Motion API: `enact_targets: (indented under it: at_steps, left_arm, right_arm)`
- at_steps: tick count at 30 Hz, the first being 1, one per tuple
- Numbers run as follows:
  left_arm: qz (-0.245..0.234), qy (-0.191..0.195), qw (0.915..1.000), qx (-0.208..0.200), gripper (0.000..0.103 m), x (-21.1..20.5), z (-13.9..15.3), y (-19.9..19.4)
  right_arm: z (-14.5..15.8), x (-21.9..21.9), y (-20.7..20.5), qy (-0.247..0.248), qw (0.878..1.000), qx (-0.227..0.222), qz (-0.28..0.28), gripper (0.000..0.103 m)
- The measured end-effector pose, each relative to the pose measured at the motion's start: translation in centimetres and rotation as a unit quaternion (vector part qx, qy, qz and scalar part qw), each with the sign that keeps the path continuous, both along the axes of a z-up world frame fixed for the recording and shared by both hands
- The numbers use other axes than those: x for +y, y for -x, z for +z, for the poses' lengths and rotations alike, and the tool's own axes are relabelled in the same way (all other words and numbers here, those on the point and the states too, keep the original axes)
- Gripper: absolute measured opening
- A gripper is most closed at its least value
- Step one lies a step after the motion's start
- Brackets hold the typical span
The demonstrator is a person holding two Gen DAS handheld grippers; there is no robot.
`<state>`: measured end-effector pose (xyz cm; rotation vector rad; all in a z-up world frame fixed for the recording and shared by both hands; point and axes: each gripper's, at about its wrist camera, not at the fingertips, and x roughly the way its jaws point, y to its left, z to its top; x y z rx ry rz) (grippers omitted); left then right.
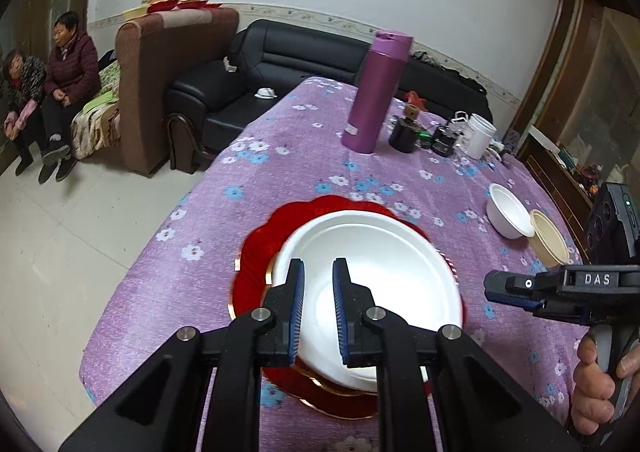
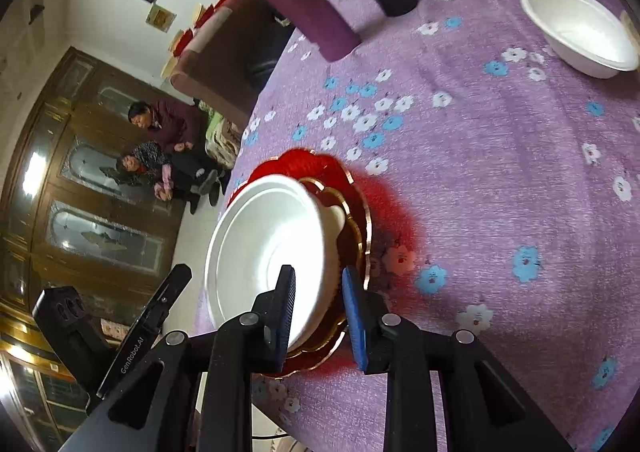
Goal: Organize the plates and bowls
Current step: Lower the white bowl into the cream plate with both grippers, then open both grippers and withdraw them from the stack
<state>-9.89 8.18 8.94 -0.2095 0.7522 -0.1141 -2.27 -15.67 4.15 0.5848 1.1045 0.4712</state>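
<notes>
A white plate [image 1: 384,272] sits on a red scalloped plate with a gold rim [image 1: 256,252] near the table's front edge. My left gripper [image 1: 319,312] hovers over the white plate, jaws open, nothing between them. My right gripper [image 2: 320,316] is open, its jaws straddling the near rims of the white plate [image 2: 264,248] and the red plate [image 2: 352,211]. It shows from the side in the left wrist view [image 1: 516,290]. A white bowl [image 1: 508,216] and a beige bowl [image 1: 549,238] lie at the right.
The table has a purple floral cloth [image 1: 280,179]. A purple flask [image 1: 376,91], dark jars [image 1: 404,133] and a white cup [image 1: 480,135] stand at the back. Sofas and two seated people [image 1: 48,87] are at the left. The white bowl also shows in the right wrist view [image 2: 580,29].
</notes>
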Motion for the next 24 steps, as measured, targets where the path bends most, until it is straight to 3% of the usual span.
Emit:
enact_targets:
  at_steps: [9,15,19,24]
  left_arm:
    - [-0.050,-0.022,0.9985,-0.007,0.014,-4.9,0.7,0.6]
    - [-0.117,-0.042,0.9922,-0.004,0.019,-10.8,0.5,1.1]
    - [-0.168,-0.065,0.9836,0.011,0.024,-16.1,-1.1,1.1]
    - [-0.201,-0.098,0.9737,0.046,0.025,-21.5,-4.9,-0.3]
  right_arm:
    - [-0.4,-5.5,1.4,-0.027,0.998,-0.001,-0.052,0.029]
    - [-1.9,-10.4,2.1,-0.042,0.994,0.007,-0.102,0.029]
    - [-2.9,-14.2,2.4,-0.055,0.988,0.016,-0.141,0.029]
    - [-2.1,-18.9,2.6,-0.046,0.979,0.003,-0.199,0.029]
